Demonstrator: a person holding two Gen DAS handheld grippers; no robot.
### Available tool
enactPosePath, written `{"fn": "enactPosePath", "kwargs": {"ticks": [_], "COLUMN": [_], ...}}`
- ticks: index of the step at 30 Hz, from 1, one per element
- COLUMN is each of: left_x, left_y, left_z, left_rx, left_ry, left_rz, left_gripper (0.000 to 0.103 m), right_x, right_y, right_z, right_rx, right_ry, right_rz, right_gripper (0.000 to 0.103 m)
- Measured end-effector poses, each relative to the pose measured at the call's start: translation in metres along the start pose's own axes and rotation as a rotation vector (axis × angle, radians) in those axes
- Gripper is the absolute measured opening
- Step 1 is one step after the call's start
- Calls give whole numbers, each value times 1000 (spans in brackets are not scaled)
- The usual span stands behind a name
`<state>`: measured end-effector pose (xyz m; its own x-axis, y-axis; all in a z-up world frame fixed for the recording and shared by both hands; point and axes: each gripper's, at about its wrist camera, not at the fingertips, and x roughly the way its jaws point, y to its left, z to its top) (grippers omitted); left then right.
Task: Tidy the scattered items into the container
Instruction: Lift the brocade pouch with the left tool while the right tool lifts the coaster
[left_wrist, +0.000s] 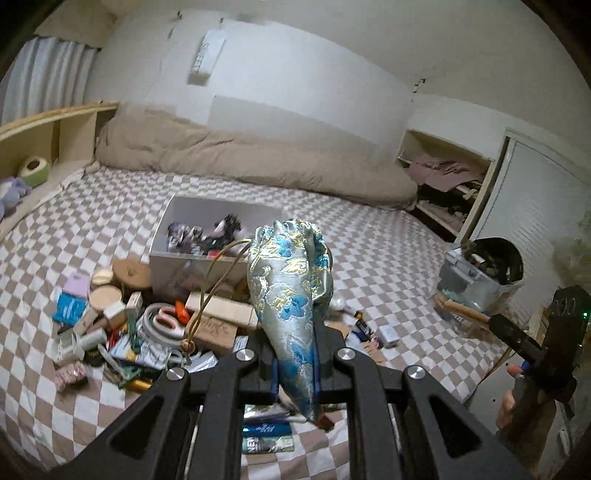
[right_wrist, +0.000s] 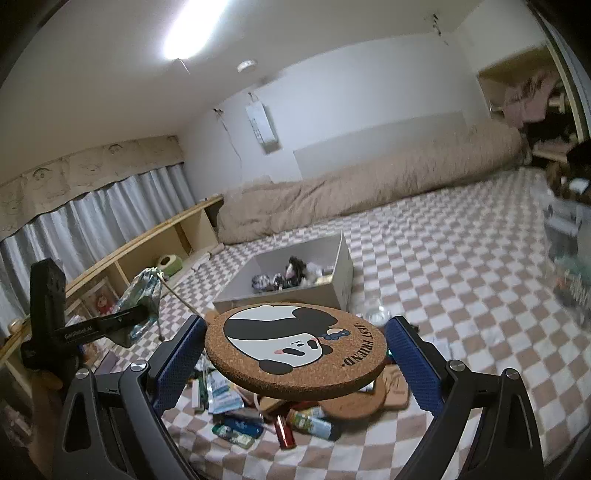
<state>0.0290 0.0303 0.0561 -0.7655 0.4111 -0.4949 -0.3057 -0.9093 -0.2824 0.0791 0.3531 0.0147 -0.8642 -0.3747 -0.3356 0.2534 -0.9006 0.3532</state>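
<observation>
Carry step. Left gripper (left_wrist: 295, 363) is clamped tight on the brocade pouch (left_wrist: 291, 291); right gripper (right_wrist: 295, 350), jaws wide, apparently grips the cork coaster (right_wrist: 295, 345) edgewise. Box (right_wrist: 341, 273) sits beyond the clutter; next: reach over it, release.

place: home bedroom | signs: checkered bed (left_wrist: 388, 236), rolled duvet (left_wrist: 240, 155), curtains (right_wrist: 110, 210)

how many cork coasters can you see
2 for certain. The panda cork coaster is gripped between the right gripper's blue pads, above the pile. A plain cork coaster lies on the checkered blanket beneath it. Clutter may hide more.
</observation>
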Motion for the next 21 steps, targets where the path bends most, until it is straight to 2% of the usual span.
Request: {"fn": "enactPosePath", "kwargs": {"ticks": [11,13,16,17,19,21], "left_x": [5,10,25,30,43,55], "left_y": [-23,-23,-21,-20,-17,-12], "left_z": [51,61,79,83,93,100], "left_rx": [53,56,56,56,49,37], "left_ry": [-64,-78,-87,-87,-84,-75], "left_rz": [-33,-32,-36,-34,-31,-32], "left_gripper": [13,13,13,13,13,13], "right_x": [7,13,27,39,58,74], "right_y": [16,18,19,19,16,9], "right_z": [53,63,76,79,82,81], "right_rx": [-66,-78,-87,-93,-99,-79], "right_ry": [-60,-69,-64,-53,-20,15], "right_rz": [5,12,27,21,10,2], "right_gripper": [97,91,90,89,76,76]}}
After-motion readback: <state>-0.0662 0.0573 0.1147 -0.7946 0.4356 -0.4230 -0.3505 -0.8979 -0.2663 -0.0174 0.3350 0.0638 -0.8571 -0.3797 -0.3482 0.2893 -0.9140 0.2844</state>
